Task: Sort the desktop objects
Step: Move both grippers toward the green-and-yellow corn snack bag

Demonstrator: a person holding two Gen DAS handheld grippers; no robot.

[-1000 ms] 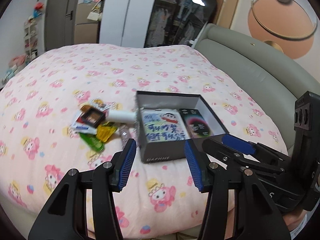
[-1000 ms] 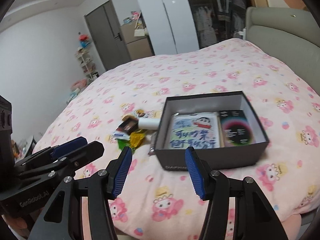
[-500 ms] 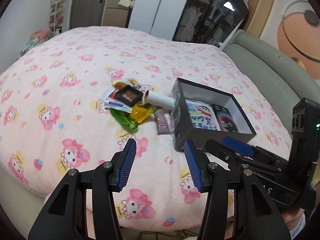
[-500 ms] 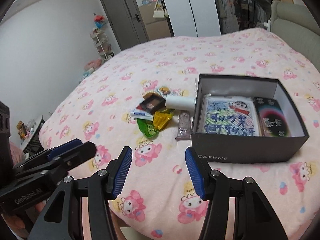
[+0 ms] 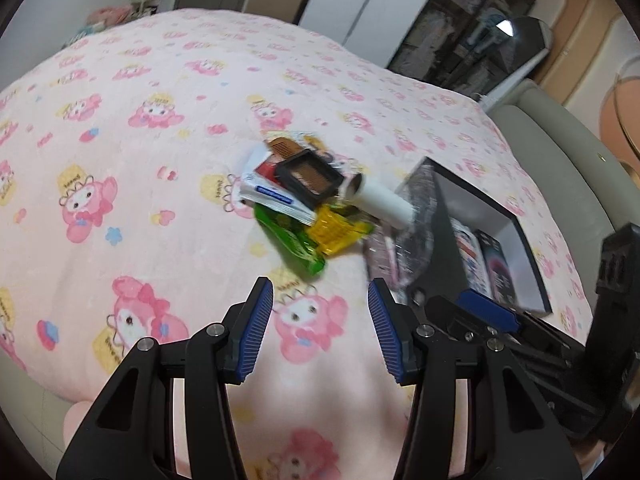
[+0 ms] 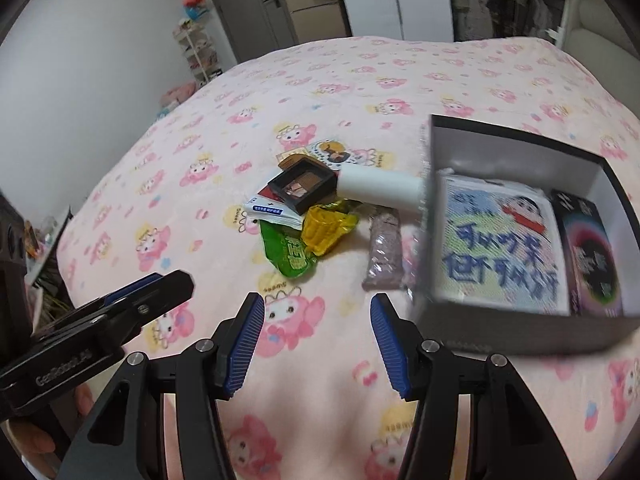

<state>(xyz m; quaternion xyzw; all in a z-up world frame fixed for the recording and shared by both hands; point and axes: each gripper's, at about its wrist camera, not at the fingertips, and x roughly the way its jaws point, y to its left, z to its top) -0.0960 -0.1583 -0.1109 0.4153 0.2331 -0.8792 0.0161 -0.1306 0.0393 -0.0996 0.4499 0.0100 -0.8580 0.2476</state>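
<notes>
Clutter lies heaped on our pink blanket just beside the dark box; our left gripper and right gripper hover, jaws apart, holding nothing.

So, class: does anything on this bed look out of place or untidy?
Yes. A heap of small items lies loose beside the dark box: a white tube leans against its wall, over a brown compact and green packet.
</notes>
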